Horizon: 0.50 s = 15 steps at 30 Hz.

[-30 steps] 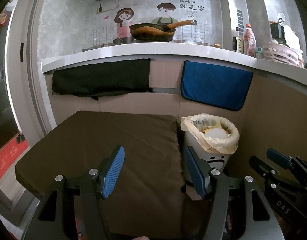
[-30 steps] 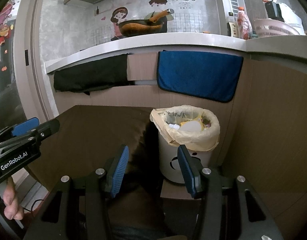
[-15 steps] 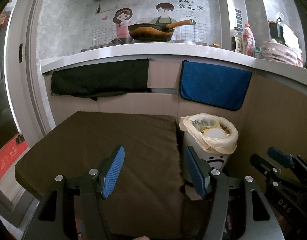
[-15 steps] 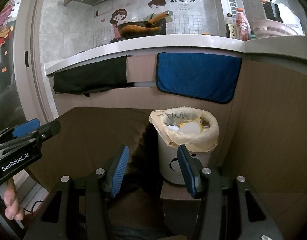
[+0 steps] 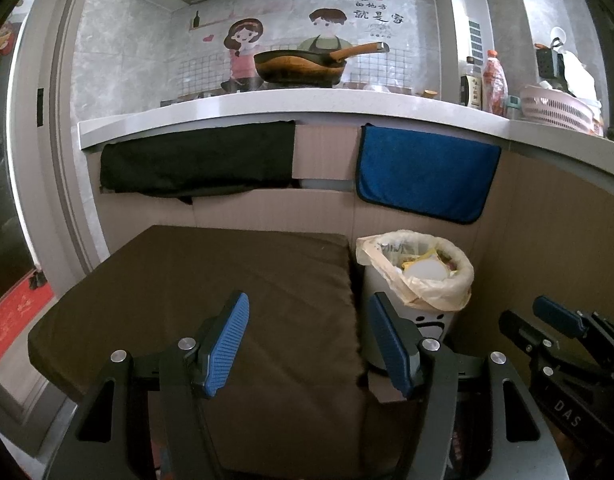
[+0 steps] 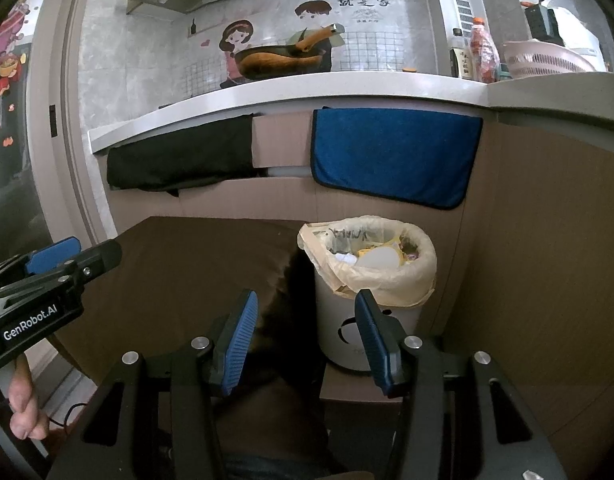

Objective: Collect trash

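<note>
A white trash bin (image 5: 411,312) (image 6: 347,328) lined with a pale yellow bag stands at the right of a brown cushion (image 5: 211,280) (image 6: 195,264). Trash fills it: a white round piece (image 5: 425,270) (image 6: 377,258), yellow scraps and crumpled paper. My left gripper (image 5: 309,344) hovers open over the cushion's near right edge, nothing between its blue pads. My right gripper (image 6: 305,336) is open too, empty, just short of the bin. Each gripper shows at the edge of the other's view.
Behind the cushion a black cloth (image 5: 195,160) and a blue towel (image 5: 423,172) hang under a white counter (image 5: 307,108). A wok (image 5: 303,66), bottles (image 5: 493,84) and a pink basket (image 5: 555,106) stand on it. Wooden panels wall the right. A hand (image 6: 23,408) holds the left gripper.
</note>
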Each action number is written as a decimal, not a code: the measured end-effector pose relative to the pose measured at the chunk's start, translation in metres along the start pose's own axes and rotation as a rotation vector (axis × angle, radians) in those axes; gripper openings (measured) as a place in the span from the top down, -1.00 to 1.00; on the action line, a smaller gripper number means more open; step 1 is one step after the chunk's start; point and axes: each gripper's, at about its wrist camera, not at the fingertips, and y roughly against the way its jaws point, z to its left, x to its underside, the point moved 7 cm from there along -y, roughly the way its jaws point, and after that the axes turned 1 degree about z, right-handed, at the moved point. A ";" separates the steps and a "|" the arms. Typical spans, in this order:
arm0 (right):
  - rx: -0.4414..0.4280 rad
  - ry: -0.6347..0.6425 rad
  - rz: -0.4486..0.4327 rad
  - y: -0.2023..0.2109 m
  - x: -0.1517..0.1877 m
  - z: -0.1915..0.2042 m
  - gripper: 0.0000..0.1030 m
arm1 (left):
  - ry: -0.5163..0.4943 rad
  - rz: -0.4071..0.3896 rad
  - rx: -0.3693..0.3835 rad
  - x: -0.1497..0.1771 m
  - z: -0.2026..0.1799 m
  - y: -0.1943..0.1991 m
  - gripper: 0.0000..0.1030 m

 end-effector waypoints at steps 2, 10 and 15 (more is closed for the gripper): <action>0.001 0.000 0.000 0.001 0.000 0.001 0.06 | 0.002 0.000 -0.003 0.000 -0.002 0.000 -0.22; 0.005 0.002 -0.006 0.000 -0.002 -0.001 0.06 | 0.000 -0.001 -0.005 0.000 -0.006 0.001 -0.22; 0.006 0.000 -0.006 -0.001 -0.002 -0.004 0.07 | -0.005 -0.001 0.003 -0.001 -0.006 0.002 -0.22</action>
